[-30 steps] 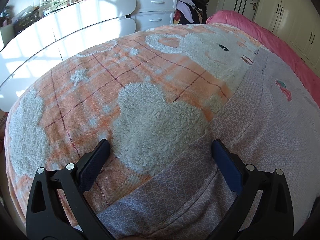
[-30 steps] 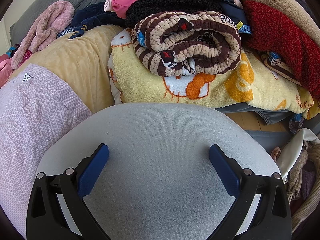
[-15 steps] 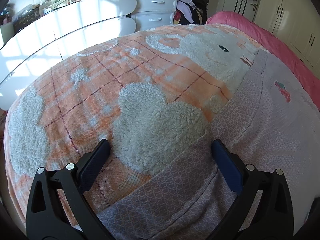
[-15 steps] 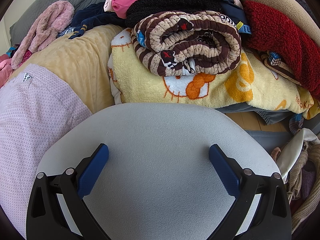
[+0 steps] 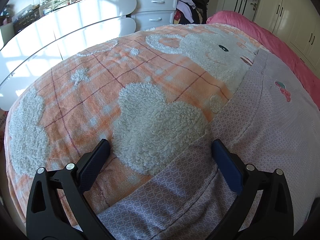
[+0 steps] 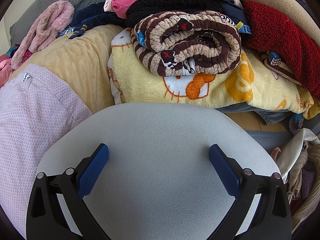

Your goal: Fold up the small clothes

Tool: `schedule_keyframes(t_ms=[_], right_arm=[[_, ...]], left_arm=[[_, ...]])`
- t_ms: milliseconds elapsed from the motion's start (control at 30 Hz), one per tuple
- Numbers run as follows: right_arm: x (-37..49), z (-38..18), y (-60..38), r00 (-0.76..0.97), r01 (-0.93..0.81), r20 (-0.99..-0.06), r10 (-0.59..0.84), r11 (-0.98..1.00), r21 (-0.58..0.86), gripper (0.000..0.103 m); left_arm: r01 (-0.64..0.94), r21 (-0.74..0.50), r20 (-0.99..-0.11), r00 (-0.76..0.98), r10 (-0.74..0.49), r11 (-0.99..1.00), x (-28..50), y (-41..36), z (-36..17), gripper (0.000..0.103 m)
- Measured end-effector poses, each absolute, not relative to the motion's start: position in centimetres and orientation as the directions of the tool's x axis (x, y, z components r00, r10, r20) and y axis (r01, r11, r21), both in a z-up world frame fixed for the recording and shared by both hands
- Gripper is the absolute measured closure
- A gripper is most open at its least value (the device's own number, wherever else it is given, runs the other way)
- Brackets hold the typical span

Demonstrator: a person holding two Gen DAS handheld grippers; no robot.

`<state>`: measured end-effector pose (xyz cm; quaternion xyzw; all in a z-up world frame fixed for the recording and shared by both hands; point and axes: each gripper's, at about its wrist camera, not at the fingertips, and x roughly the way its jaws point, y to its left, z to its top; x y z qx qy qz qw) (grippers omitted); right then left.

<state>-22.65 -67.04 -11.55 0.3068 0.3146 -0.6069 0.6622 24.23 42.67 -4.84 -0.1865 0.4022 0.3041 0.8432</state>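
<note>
Left gripper [image 5: 159,154]: fingers spread wide, empty, low over the near edge of a lilac patterned garment [image 5: 260,132]. Garment lies flat on an orange plaid blanket [image 5: 96,92] with fleecy white animal shapes; small embroidered motif [image 5: 283,91] near its far side. Pink bedding [image 5: 280,46] beyond, white drawers [image 5: 155,10] at the back.

Right gripper [image 6: 159,154]: fingers also wide apart, holding nothing, above a grey board [image 6: 160,160]. Same garment [image 6: 30,120] just left of the board. Behind: yellow cartoon blanket [image 6: 200,88], with a rolled brown striped garment [image 6: 188,42] on top.
</note>
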Motion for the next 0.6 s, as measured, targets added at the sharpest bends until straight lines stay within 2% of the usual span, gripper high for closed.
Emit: schedule_keyframes(t_ms=[600], right_arm=[[-22.65,-11.55,-67.04,0.065,0.997,-0.789,-0.611,0.075,0.024,0.004]], left_arm=[[-0.662,-0.07,-0.792,0.492,0.363,0.746,24.28,42.67,-4.86,0.008]])
